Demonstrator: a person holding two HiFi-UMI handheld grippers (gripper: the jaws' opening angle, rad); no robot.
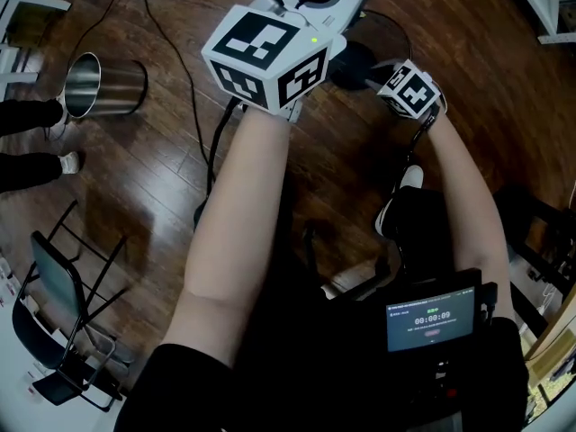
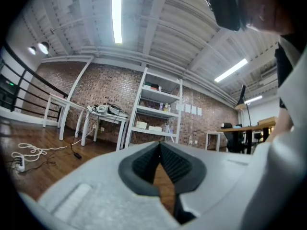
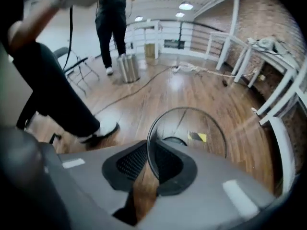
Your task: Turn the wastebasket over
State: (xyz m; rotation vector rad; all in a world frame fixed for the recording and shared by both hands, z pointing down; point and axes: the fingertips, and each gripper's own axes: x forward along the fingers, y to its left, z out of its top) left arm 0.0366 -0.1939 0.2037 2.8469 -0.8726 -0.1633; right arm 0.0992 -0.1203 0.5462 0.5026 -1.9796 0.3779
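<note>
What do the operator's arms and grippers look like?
The left gripper and right gripper have light grey shells and dark ribbed pads. White cubes, black square markers: left cube, with a green light, and right cube. Bare forearms, black short sleeves.

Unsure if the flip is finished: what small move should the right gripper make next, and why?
Probably lift the right gripper clear: its jaws stand apart with the wastebasket rim loose between them, and the wastebasket sits open end up.

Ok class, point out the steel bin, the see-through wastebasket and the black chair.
steel bin (image 1: pixel 112 86), head view, its side wall.
see-through wastebasket (image 3: pixel 183 108), right gripper view, its top rim.
black chair (image 1: pixel 54 282), head view, its dark panel.
</note>
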